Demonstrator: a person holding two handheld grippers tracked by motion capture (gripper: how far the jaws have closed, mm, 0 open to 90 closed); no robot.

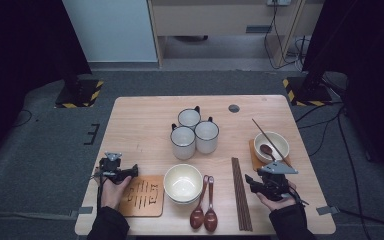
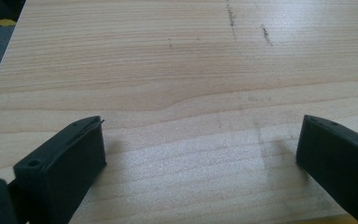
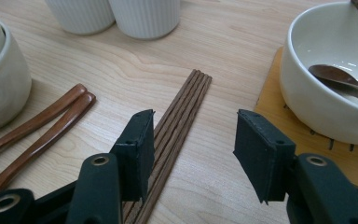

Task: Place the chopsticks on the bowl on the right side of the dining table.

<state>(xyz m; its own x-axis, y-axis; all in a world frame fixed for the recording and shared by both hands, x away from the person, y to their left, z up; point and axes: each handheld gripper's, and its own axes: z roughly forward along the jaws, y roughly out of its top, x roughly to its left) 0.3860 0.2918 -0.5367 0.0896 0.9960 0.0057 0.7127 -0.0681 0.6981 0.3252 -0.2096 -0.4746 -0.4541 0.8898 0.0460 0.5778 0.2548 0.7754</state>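
Mat point(image 1: 142, 196) first, far left, the wooden place mat with nothing on it, and my left gripper point(image 1: 115, 172) rests just at its top-left corner, jaws spread wide over bare table point(image 2: 177, 70), nothing between them. Moving right: stacked cream bowls point(image 1: 183, 183) beside the mat, then two brown spoons point(image 1: 204, 210) lying side by side, bowls toward me. Behind them, three white mugs point(image 1: 194, 132) huddle mid-table. Next comes what I'm after, the chopsticks point(image 1: 241, 192), a tight bundle lying flat, long axis running away from me toward the mugs. My right gripper point(image 1: 260, 184) is clearly the nearer hand, sitting just to the right of that bundle; in the right gripper view my jaws stand parted and empty, gripping nothing, and the chopsticks point(image 3: 175, 126) run under and just past my left jaw rather than centred in the gap. So I reckon the coming move wants a small shift leftward to straddle them across their length. Far right, the set place: bowl point(image 1: 272, 146) on its mat with a spoon inside and chopsticks laid over the rim.
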